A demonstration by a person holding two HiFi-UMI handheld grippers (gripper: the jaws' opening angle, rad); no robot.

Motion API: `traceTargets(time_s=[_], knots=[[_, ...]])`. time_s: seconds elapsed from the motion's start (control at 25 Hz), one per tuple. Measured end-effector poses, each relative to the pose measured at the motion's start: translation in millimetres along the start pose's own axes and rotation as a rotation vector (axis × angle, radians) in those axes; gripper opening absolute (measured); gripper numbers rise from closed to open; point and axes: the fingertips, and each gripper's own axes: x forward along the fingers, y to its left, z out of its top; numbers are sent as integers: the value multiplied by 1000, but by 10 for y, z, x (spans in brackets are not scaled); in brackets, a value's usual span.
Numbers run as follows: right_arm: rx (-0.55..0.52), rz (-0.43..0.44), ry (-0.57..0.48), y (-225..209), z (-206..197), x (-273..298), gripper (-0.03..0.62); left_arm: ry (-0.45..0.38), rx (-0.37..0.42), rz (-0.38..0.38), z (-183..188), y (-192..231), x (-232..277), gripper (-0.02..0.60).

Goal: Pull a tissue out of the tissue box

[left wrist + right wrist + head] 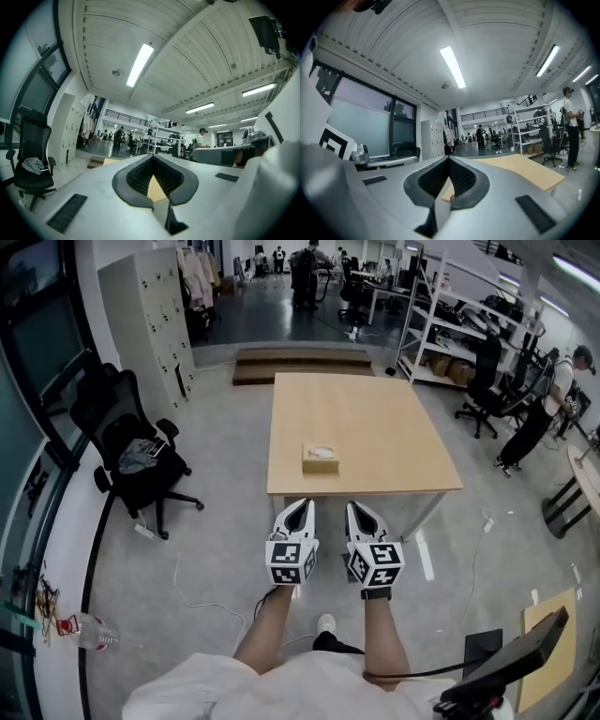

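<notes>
A small tan tissue box (321, 457) with a white tissue showing in its top slot sits near the front edge of a light wooden table (375, 409). Both grippers are held level side by side, short of the table's front edge and apart from the box. My left gripper (300, 504) has its jaws closed together with nothing between them, as the left gripper view (153, 157) also shows. In the same way my right gripper (357, 507) is shut and empty, its tips meeting in the right gripper view (449, 159), where the table top (525, 169) lies ahead to the right.
A black office chair (131, 451) stands left of the table, with white lockers (155, 324) behind it. Metal shelving (450, 334) and a standing person (544, 409) are at the right. Cables and a plastic bottle (89, 632) lie on the floor. A low wooden platform (300, 362) sits beyond the table.
</notes>
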Motion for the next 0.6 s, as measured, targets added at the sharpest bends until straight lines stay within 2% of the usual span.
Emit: traceTargets(time_s=[0.24,0.44,0.6], knots=[[12,27,-40,-634,242,696,2,-19,23,8,97,47,909,0],[11,59,-34,-1083,199,1115,2,-14,17,32,-3,136,1582,0],[16,34,-20,-1444,141,1392,0,9,35,34,-95,149,1893,0]])
